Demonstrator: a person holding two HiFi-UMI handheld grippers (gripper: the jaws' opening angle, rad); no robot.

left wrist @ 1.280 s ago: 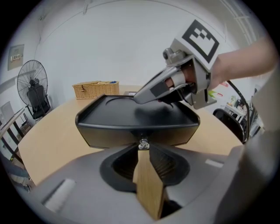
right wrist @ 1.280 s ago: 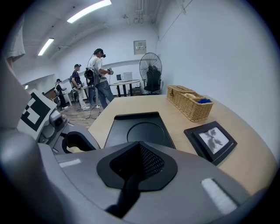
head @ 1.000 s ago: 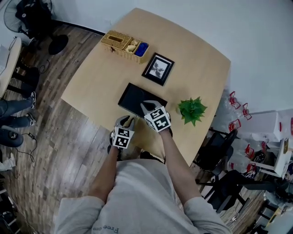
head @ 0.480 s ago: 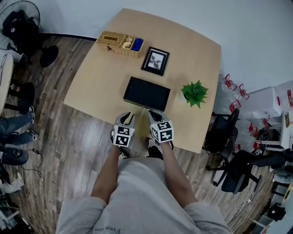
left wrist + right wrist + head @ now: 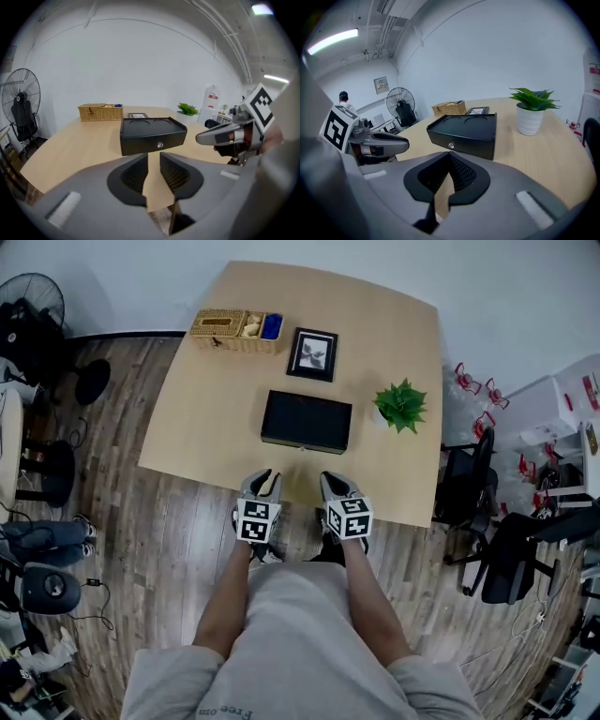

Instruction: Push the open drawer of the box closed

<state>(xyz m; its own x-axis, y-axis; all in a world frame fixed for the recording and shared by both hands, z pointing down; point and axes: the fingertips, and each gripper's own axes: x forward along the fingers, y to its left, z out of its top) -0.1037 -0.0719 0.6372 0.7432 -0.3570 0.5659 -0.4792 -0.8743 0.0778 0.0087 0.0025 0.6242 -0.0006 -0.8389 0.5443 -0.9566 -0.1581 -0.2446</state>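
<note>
Two empty grippers: left gripper (image 5: pixel 153 158) slightly spread, right gripper (image 5: pixel 448 157) pressed together; box (image 5: pixel 307 422) at 12 o'clock, drawer (image 5: pixel 154 142) flush.

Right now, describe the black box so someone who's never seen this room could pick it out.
Look mid-way across the light wooden table, between the picture frame and the near edge, beside the potted plant. The black box is the only low, all-black thing, with one small silver knob in front.
</note>
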